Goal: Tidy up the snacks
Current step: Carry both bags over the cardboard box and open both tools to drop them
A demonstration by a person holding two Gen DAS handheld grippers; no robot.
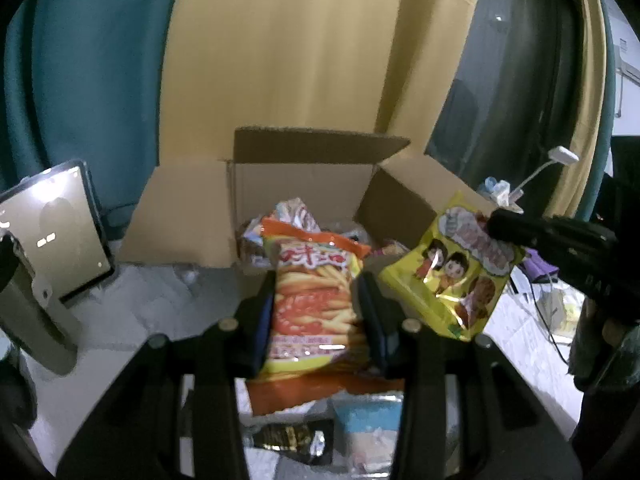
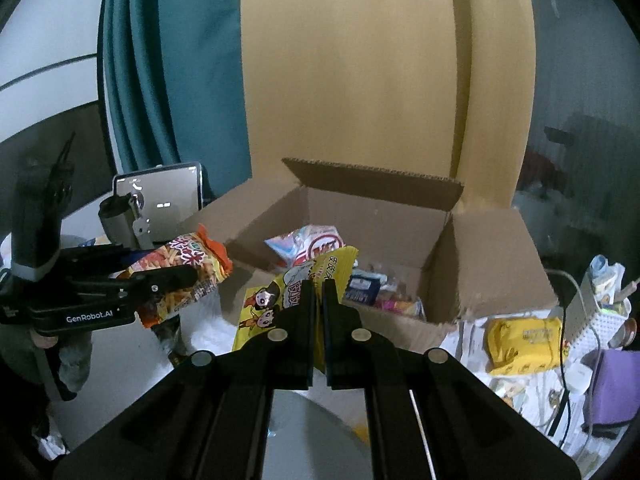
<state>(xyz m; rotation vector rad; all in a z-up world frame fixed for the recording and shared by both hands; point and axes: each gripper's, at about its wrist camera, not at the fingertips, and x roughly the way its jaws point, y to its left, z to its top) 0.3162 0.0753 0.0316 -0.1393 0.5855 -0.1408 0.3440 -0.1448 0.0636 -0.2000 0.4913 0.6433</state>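
Gripping an orange fries bag (image 1: 316,300) between its fingers, the left gripper (image 1: 316,300) holds it in the air just short of the open box (image 1: 304,184). The right gripper (image 2: 319,320) is clamped on a yellow cartoon bag (image 2: 288,292), also raised, beside the orange one and near the box's front edge. Beyond both, the box already holds several snack packets (image 2: 308,246). A tablet (image 1: 60,232) stands to its left, against a teal curtain (image 1: 92,72).
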